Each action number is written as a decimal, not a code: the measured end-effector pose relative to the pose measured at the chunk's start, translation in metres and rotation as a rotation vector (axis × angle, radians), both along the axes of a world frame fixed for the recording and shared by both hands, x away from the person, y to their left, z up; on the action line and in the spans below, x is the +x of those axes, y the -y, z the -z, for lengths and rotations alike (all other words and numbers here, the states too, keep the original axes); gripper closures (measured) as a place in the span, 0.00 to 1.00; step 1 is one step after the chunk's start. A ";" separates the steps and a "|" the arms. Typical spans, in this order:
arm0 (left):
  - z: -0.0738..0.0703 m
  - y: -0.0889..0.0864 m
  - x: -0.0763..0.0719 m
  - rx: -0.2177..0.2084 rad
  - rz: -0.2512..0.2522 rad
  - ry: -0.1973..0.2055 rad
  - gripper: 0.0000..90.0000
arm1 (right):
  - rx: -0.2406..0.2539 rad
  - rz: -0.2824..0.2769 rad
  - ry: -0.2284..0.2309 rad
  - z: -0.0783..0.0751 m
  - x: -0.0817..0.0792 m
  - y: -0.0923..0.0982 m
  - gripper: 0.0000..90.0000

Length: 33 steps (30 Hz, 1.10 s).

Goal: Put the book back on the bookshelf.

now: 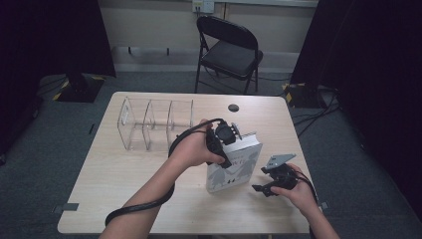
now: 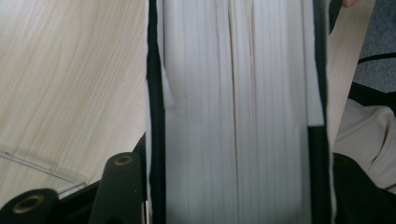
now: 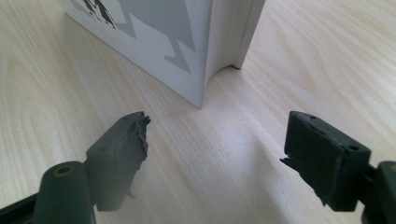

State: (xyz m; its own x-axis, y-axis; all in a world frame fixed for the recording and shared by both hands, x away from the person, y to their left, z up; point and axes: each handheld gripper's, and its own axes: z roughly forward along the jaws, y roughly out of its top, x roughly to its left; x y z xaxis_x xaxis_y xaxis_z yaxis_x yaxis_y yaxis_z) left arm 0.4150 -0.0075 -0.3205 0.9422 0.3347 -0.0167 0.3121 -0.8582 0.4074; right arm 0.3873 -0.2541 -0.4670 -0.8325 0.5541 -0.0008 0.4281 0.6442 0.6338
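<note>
Setting: grey-carpeted room with black curtains at both sides, a black folding chair point(image 1: 230, 50) against the far wall, and a light wood-grain table point(image 1: 99, 199) in the foreground. Item 1: left gripper point(image 1: 225, 135), held in the person's left hand point(image 1: 195, 148); jaws clamped across the thickness of a white hardcover book point(image 1: 234, 167), one black jaw flat on each cover, as the left gripper view shows with the page block point(image 2: 233, 116) running straight up between them; a black cable point(image 1: 144, 204) trails from it in a loop over the table's near edge. Item 2: the book, standing on edge near the table's middle, tilted, its front cover facing the near side; cover printed with grey jagged shapes and small black figures point(image 3: 98, 9); lettering on it too small and blurred to read. Item 3: right gripper point(image 1: 263, 188), in the person's right hand point(image 1: 298, 191), low over the table just right of the book; jaws spread wide apart with bare tabletop between them, their pad edges point(image 3: 137, 135) ragged and worn; grey three-cornered plate point(image 1: 278, 160) on top. Right gripper view shows the book's lower corner just beyond the jaws, untouched by them. Item 4: clear acrylic divider rack point(image 1: 149, 122) with several upright compartments, left of the book on the far half of the table. Item 5: small round black cable port point(image 1: 234, 107) near the far edge.
</note>
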 end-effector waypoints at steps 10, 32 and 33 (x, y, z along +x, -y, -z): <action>0.001 0.009 0.000 0.018 0.002 0.000 0.52 | 0.026 0.038 -0.001 0.022 -0.006 0.004 0.18; 0.008 0.019 0.004 0.068 -0.052 -0.054 0.46 | 0.111 0.068 0.082 0.033 -0.013 0.010 0.15; 0.010 0.021 0.002 0.089 -0.063 -0.013 0.42 | 0.110 0.068 0.083 0.033 -0.013 0.010 0.15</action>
